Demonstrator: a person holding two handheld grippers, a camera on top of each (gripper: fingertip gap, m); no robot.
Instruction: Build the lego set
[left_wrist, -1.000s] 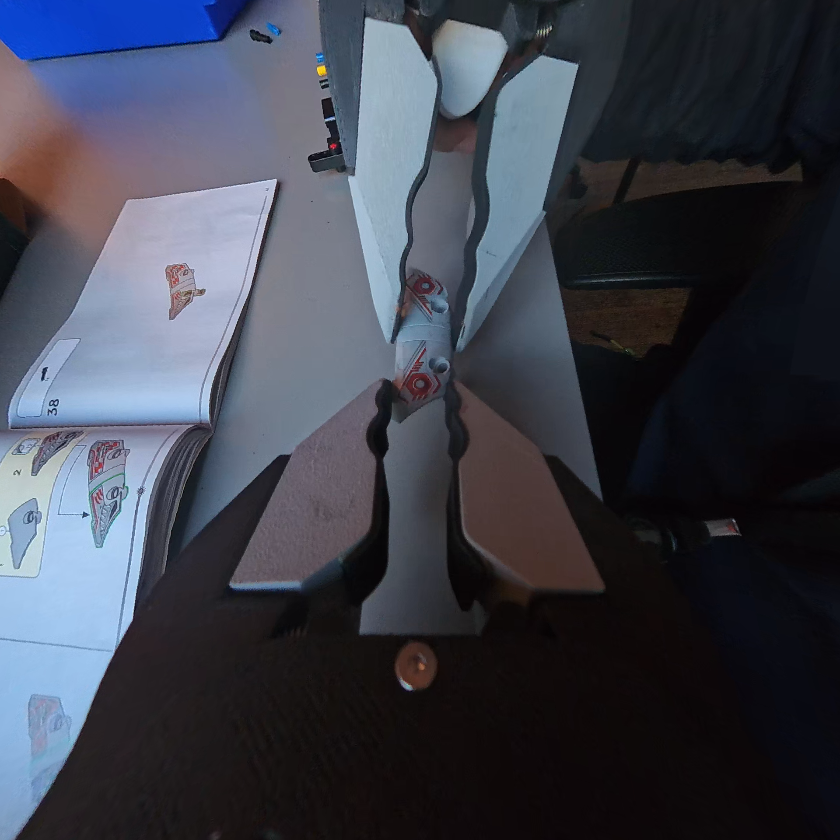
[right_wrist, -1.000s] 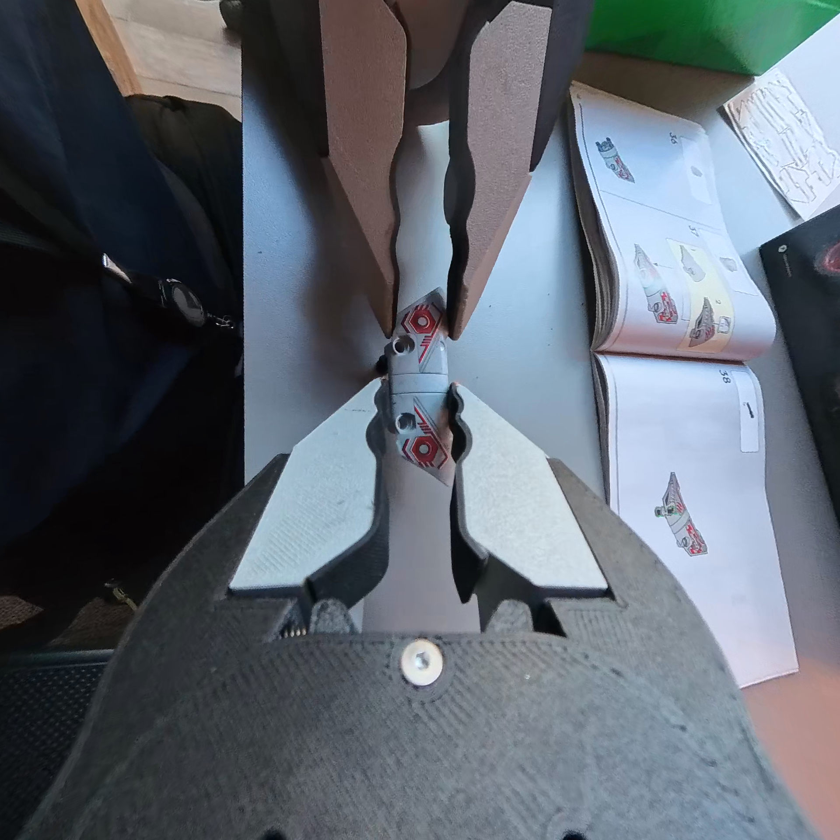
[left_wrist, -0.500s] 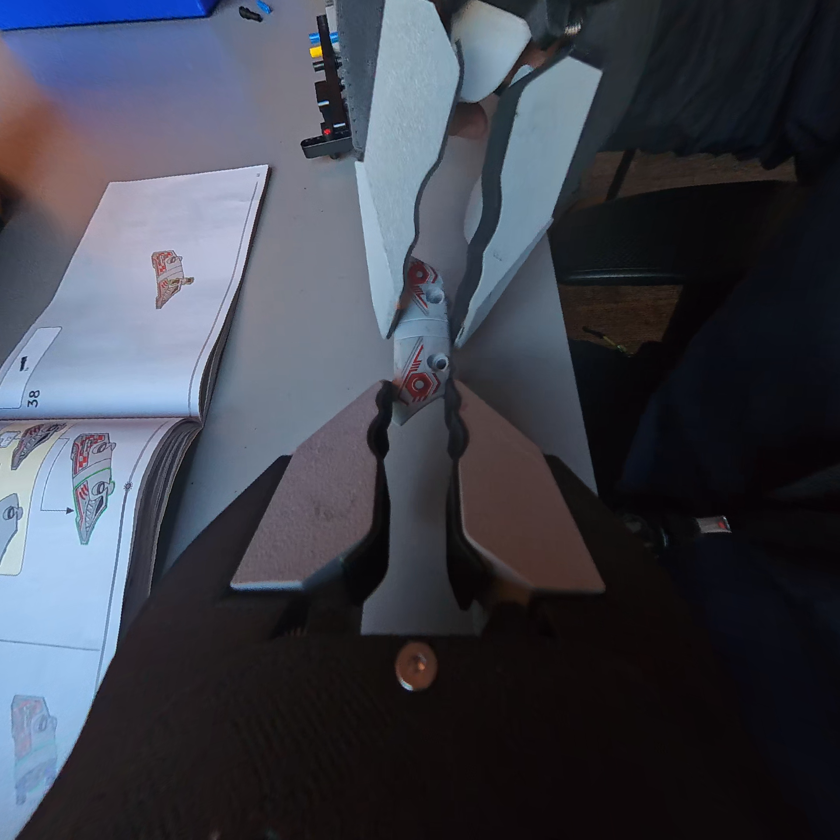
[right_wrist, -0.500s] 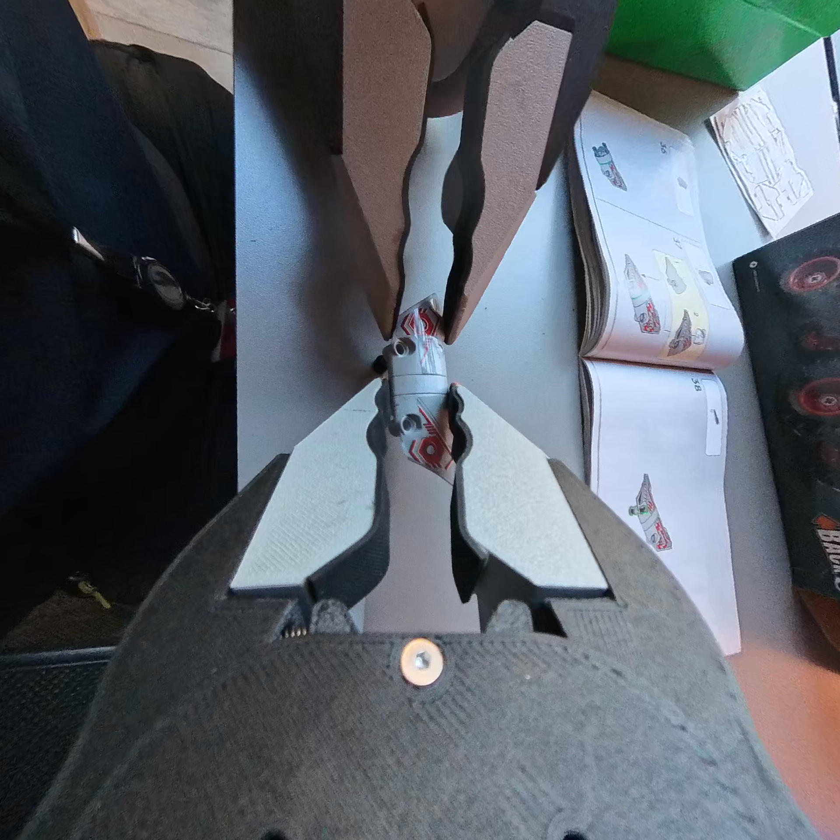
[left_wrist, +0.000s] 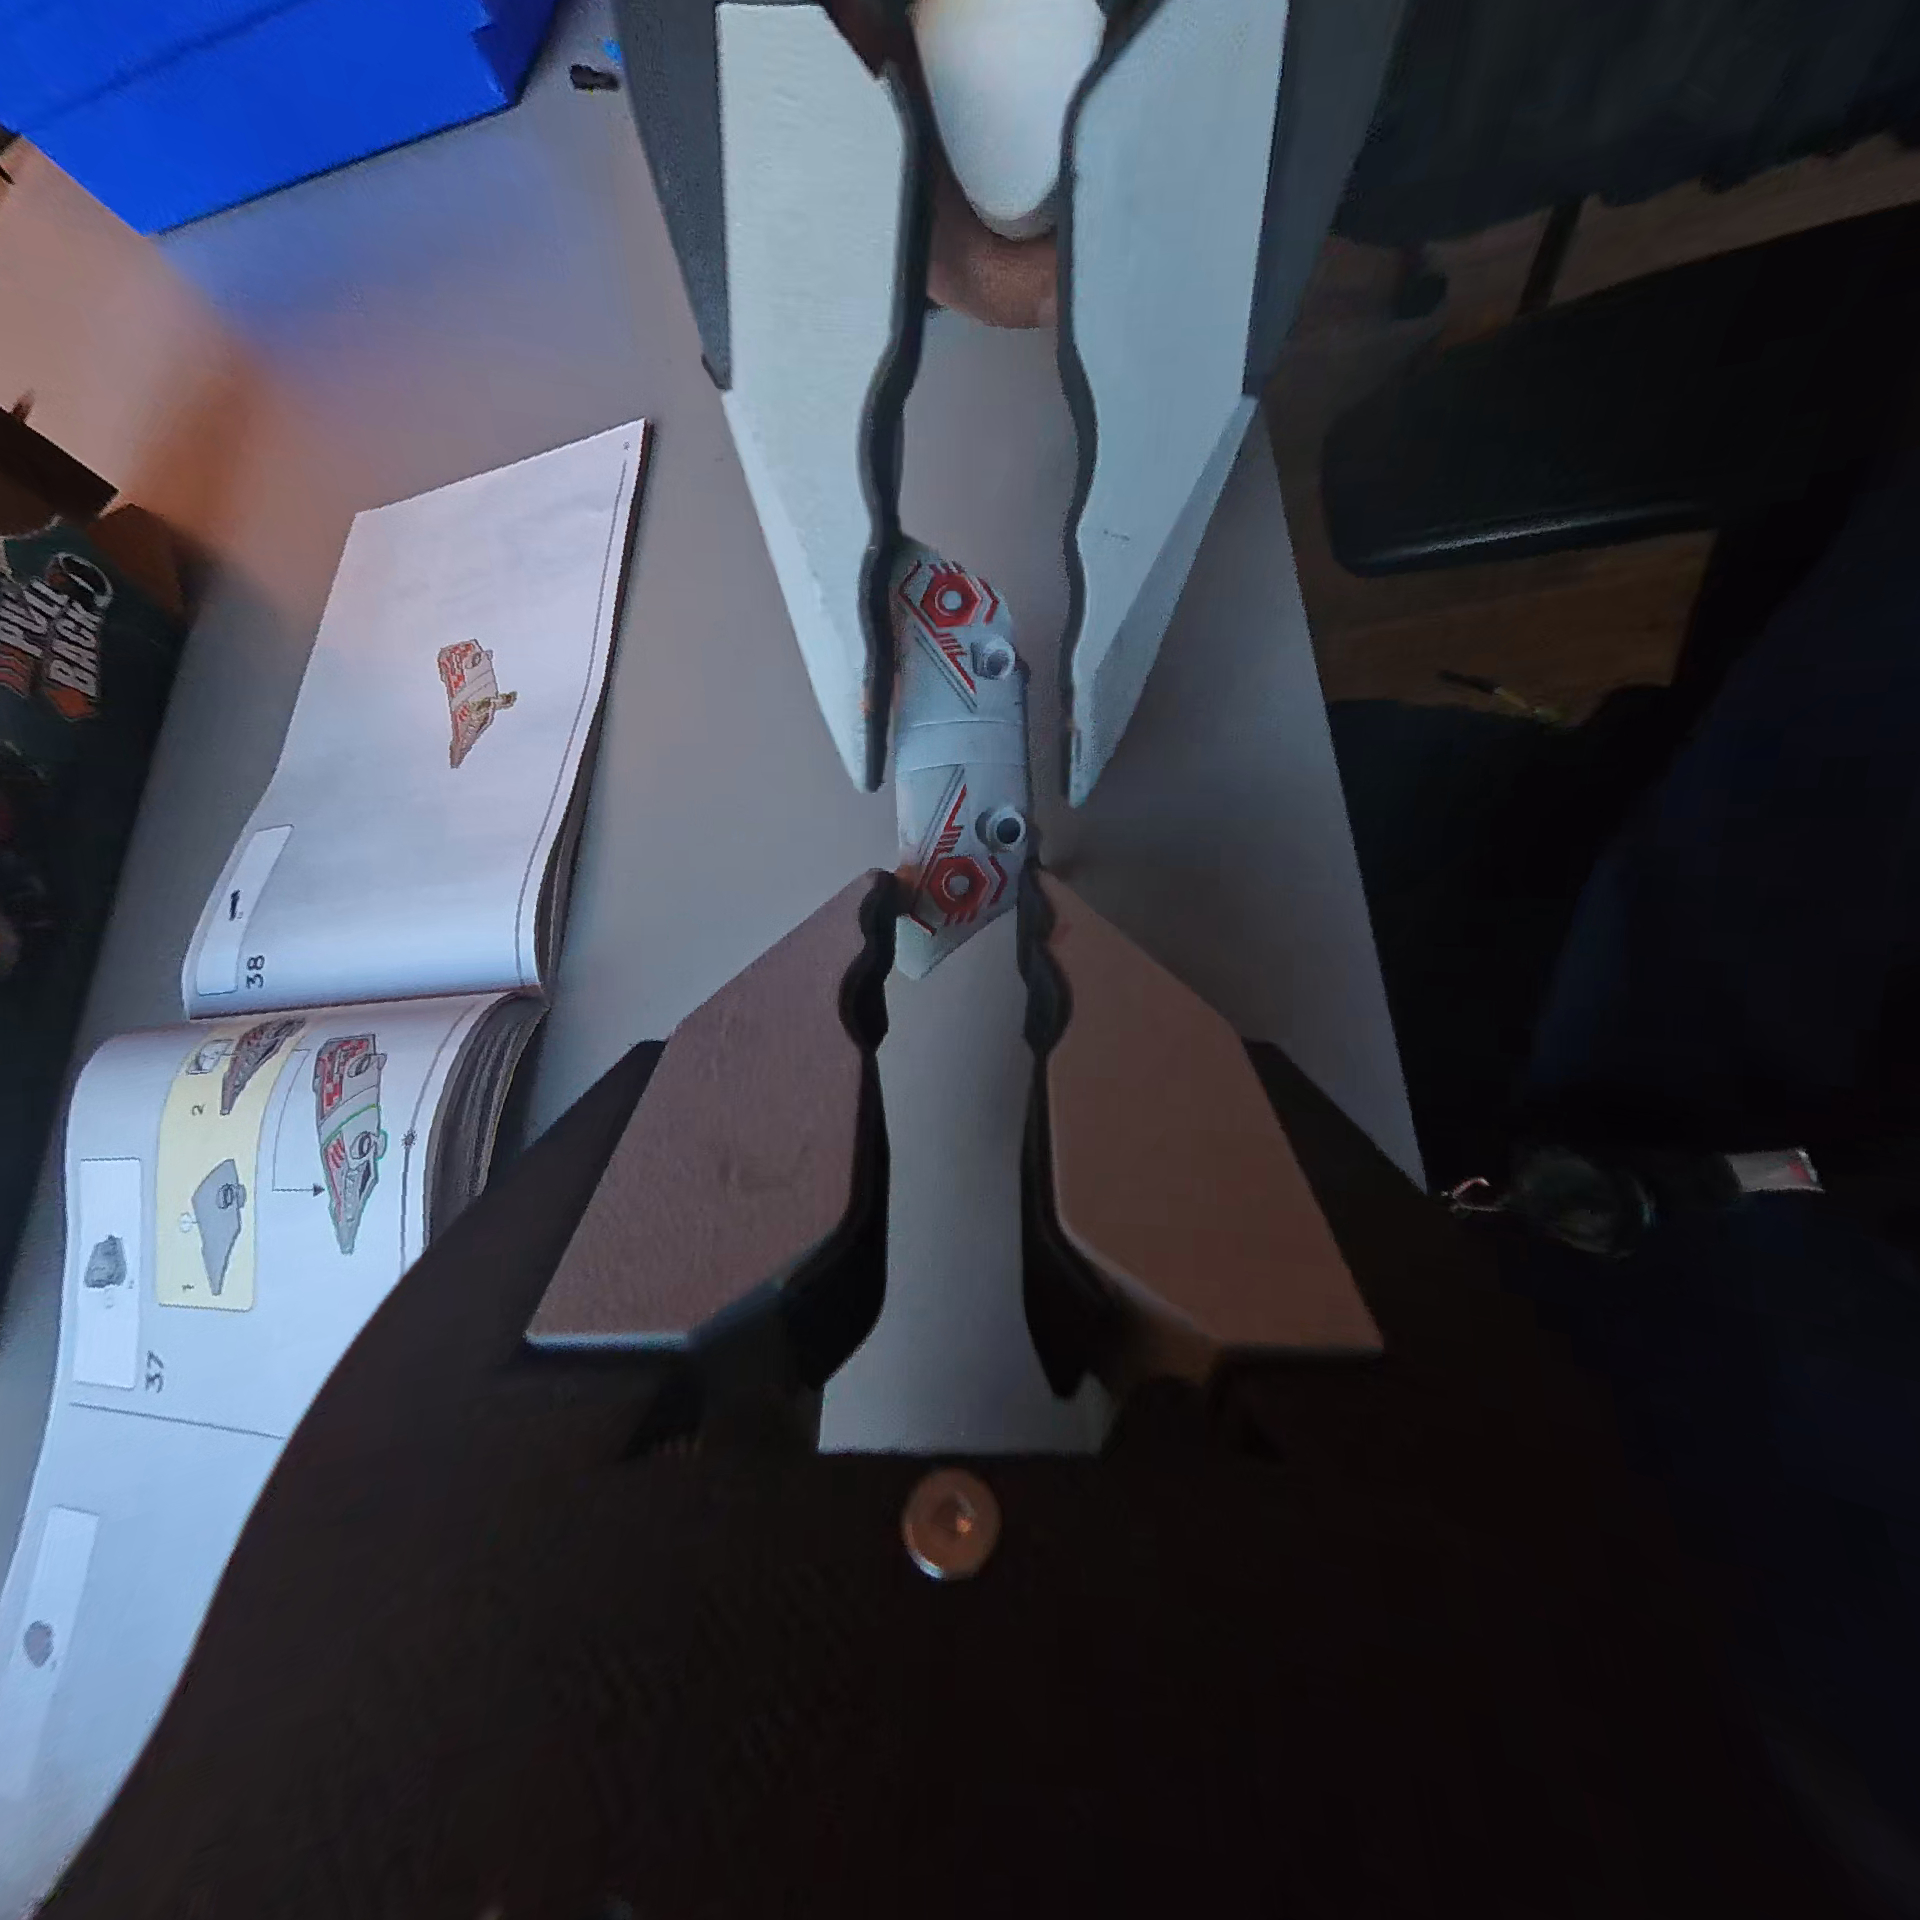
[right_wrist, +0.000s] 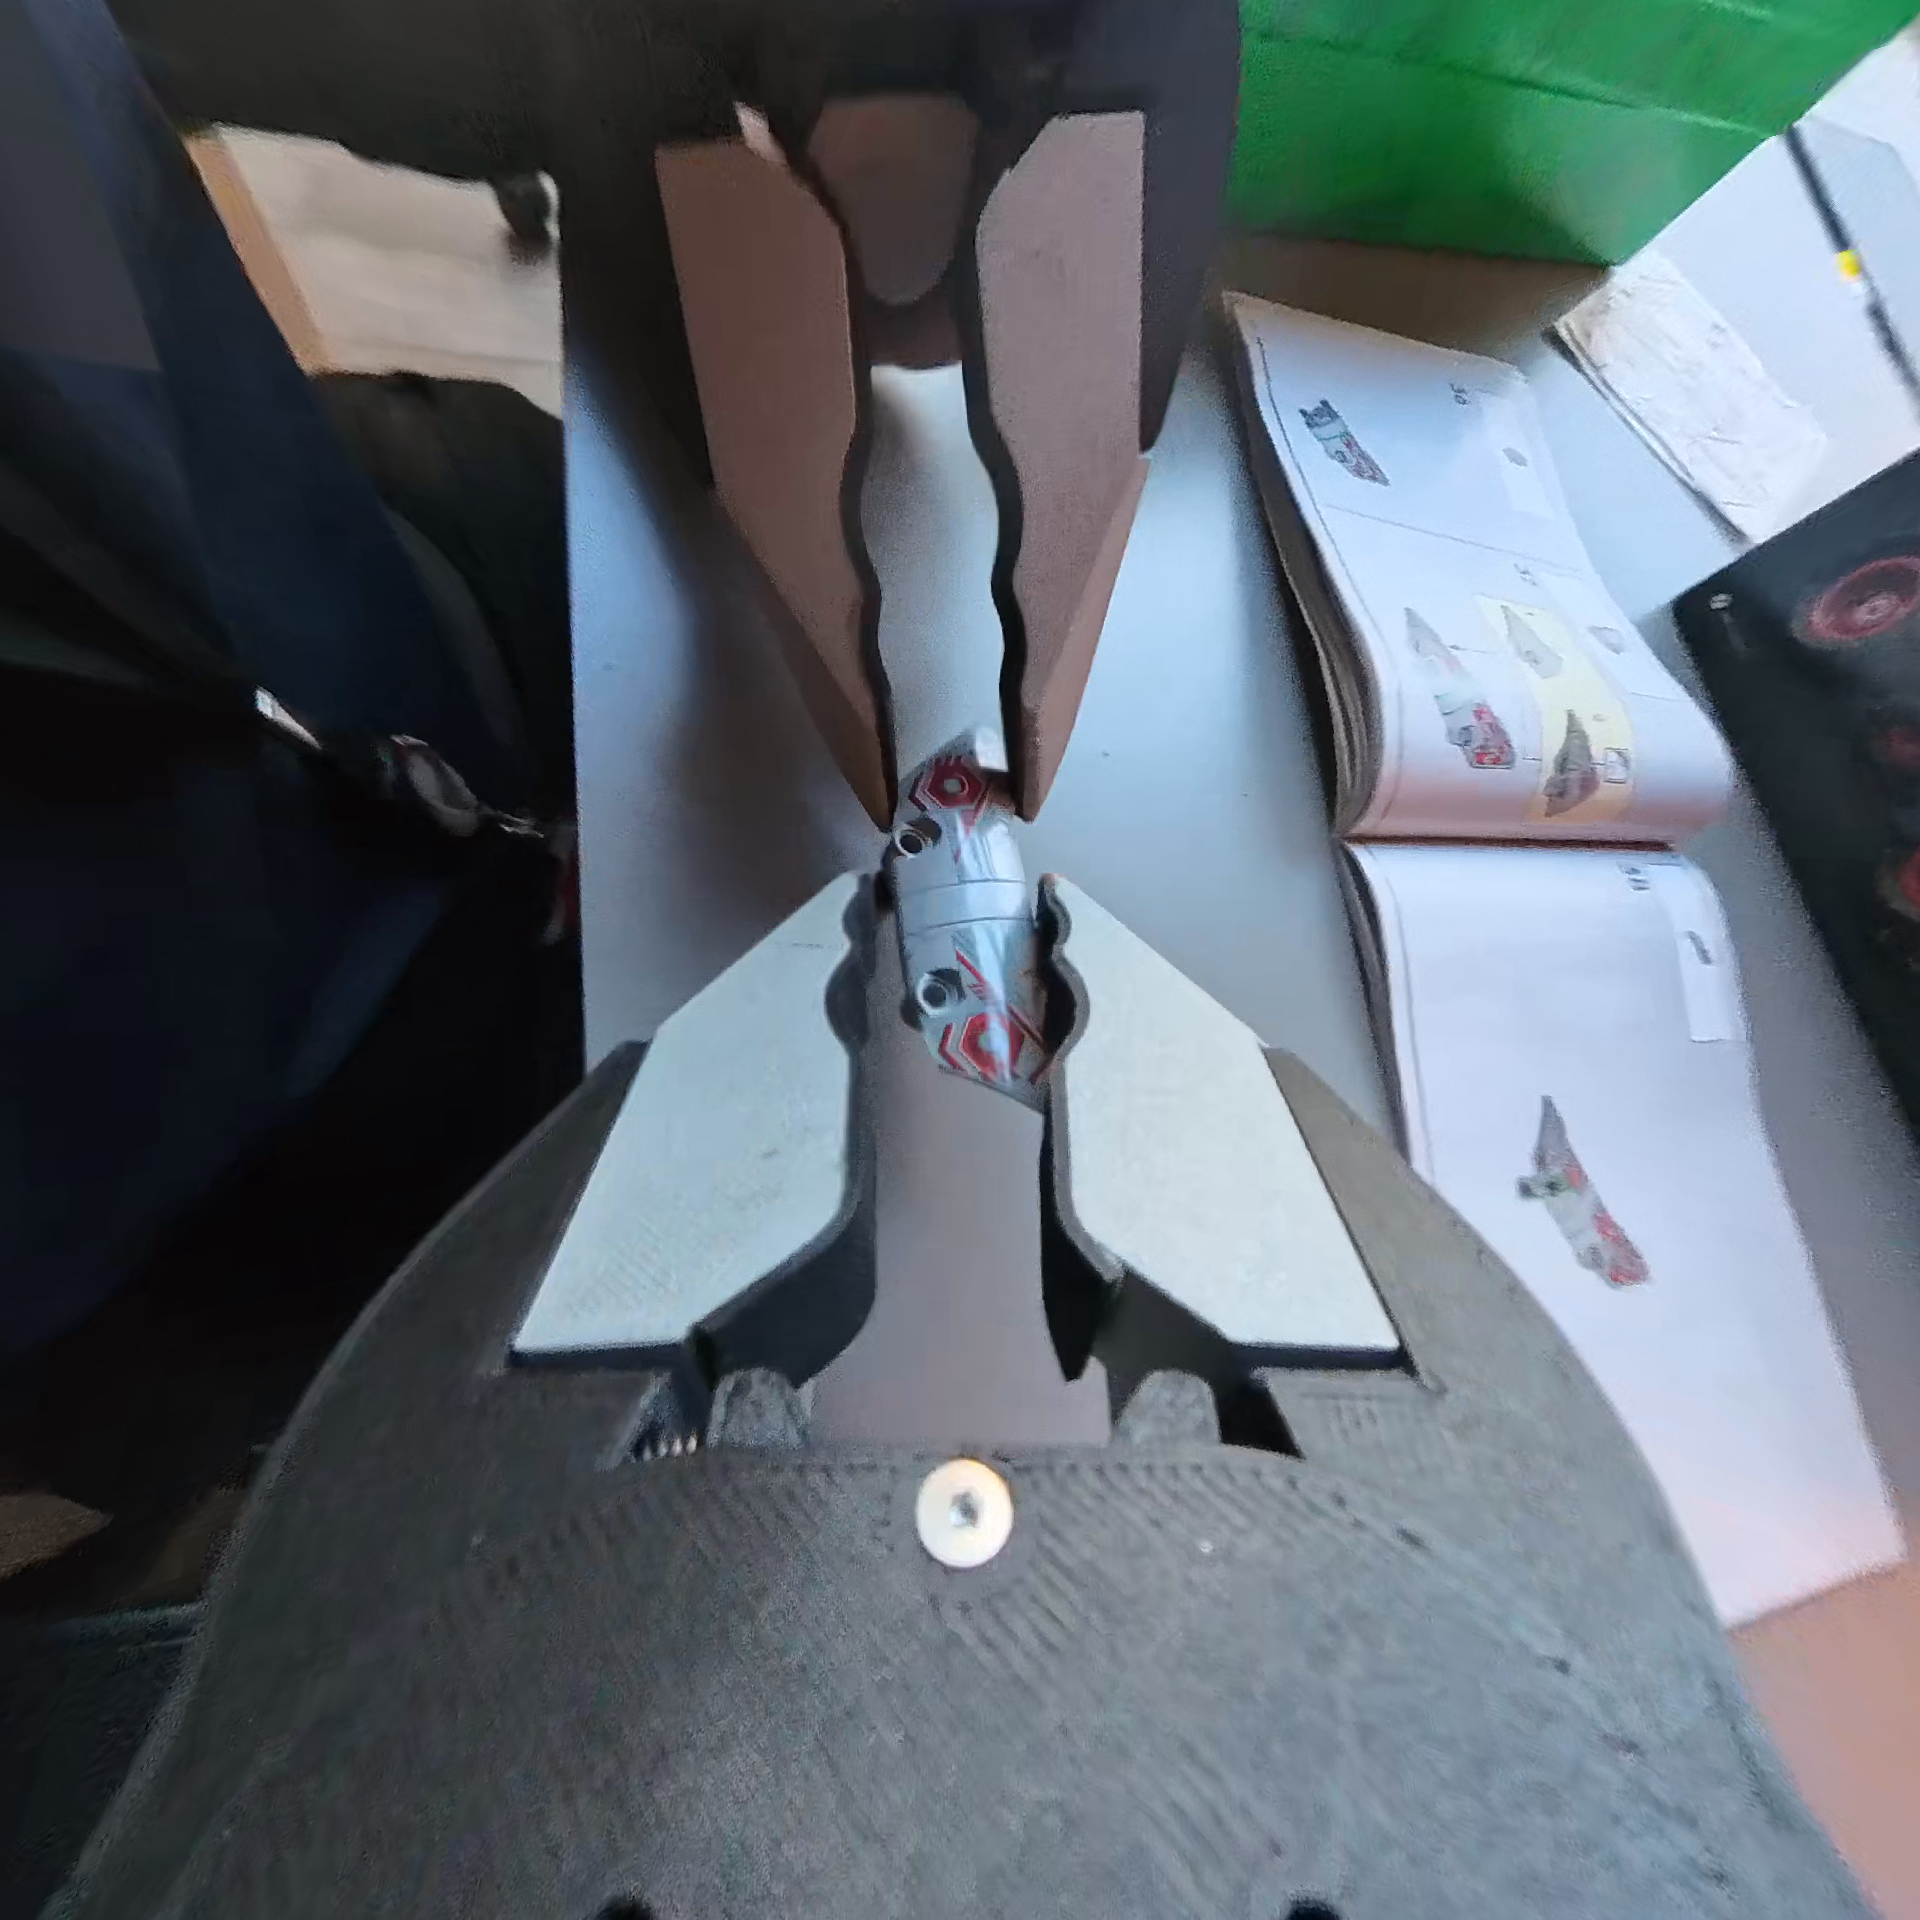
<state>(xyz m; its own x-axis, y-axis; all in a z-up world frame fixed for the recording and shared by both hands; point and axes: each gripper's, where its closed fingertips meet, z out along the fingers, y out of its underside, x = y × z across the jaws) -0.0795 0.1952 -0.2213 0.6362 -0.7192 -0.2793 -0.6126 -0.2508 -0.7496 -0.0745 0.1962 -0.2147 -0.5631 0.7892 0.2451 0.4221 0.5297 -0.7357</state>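
I hold my left tongs (left_wrist: 956, 883), the brown-padded pair, pinched on one pointed end of the small grey lego assembly with red hexagon stickers (left_wrist: 956, 748), which hangs in the air above the pale grey counter (left_wrist: 727, 727), close to its edge on my body's side. My right tongs (right_wrist: 961, 914), the white-padded pair, face the left ones tip to tip and take the other end of the same assembly (right_wrist: 966, 935); here its far fingertip (left_wrist: 868, 665) lies against the piece, while in the left wrist view a narrow gap shows between the piece and the other finger (left_wrist: 1122, 623), so I cannot tell whether this pair is truly clamped or only loosely around it. Two small round pegs stick out of the assembly's side. Toward the counter's middle, the open white instruction booklet (left_wrist: 416, 727) lies flat, its pages showing drawings of the build. Beyond it, a black printed box (right_wrist: 1818, 748) sits next, a blue box (left_wrist: 260, 94) stands near one far corner, and a green box (right_wrist: 1507, 125) stands at the opposite end.
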